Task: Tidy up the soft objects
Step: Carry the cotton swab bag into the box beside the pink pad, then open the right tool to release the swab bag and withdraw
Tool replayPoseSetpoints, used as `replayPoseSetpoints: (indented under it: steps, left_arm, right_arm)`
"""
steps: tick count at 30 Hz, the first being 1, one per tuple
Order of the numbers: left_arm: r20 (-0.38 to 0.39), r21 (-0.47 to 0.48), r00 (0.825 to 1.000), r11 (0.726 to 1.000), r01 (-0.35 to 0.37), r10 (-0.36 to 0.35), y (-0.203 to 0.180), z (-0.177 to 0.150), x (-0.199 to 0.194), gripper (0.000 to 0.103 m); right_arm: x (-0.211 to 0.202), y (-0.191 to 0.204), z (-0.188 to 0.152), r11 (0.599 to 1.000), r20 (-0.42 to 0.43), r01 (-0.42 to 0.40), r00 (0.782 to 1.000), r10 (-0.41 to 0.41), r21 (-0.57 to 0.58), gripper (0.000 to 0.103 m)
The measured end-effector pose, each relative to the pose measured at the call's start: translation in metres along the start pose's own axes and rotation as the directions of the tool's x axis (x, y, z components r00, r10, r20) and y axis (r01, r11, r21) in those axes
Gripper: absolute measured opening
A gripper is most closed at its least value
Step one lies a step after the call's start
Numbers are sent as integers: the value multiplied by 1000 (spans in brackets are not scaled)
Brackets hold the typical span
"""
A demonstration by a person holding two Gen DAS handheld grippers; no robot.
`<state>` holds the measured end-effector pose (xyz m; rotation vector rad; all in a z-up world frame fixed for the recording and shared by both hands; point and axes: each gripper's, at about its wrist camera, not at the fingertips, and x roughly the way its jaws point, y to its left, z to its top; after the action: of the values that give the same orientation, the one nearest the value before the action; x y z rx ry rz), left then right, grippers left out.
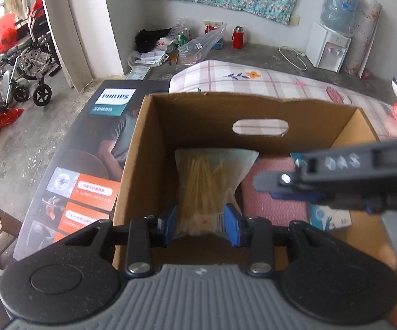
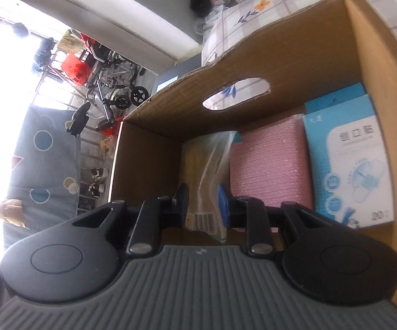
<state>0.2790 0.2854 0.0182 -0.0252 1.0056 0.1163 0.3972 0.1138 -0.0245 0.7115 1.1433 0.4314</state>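
Both grippers pinch one clear plastic bag of pale yellow sticks (image 1: 208, 189), which stands against the far wall inside the open brown cardboard box (image 1: 143, 148), below its oval handle cutout (image 1: 260, 128). The left gripper (image 1: 202, 224) presses its blue pads on the bag's lower end; its jaws have just been opening slightly. The right gripper (image 2: 204, 209), nearly closed, clamps the same bag's bottom edge. Just right of the bag in the box lies a pink textured pad (image 2: 271, 170), then a light blue printed carton (image 2: 349, 162). Left of the box lies a dark Philips package (image 1: 94, 148); behind the box, a checked floral mattress (image 1: 253, 78).
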Motion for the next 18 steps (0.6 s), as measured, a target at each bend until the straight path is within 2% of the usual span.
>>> replayPoseSetpoints:
  steps: [6,8,9,10,12,16,18]
  left_arm:
    - [-45,-30,999,1000,10,-12,4,-10,2,39]
    - [-47,-43,999,999,18,-20,5,-11,-2,42]
    - [-43,-50,999,998,25,-27,6,-13,-5,49]
    - [-39,-60,999,998,31,-34,6,-14,-9,60]
    - [-12,-76,998,995,61,-62,3,-18,-21,70]
    - [23,-51,994,993,111,-110,-11,-30,-47,76]
    - [50,-25,991,991,128,-127,-22,-35,-63,78]
  right_arm:
    - [30,5,-1,1000,-81,2,997,-1,12,23]
    - [30,4,-5,1000,-95,-11,995,13,20,23]
    - [27,5,-6,1000,-95,-22,995,23,13,23]
    - [21,6,-8,1000,-91,-31,995,31,5,23]
    - [4,6,-11,999,-77,-48,996,47,-11,23]
    - [-49,6,-17,994,-31,-84,996,82,-76,24]
    - [-83,-4,-20,988,-8,-138,990,138,-65,26]
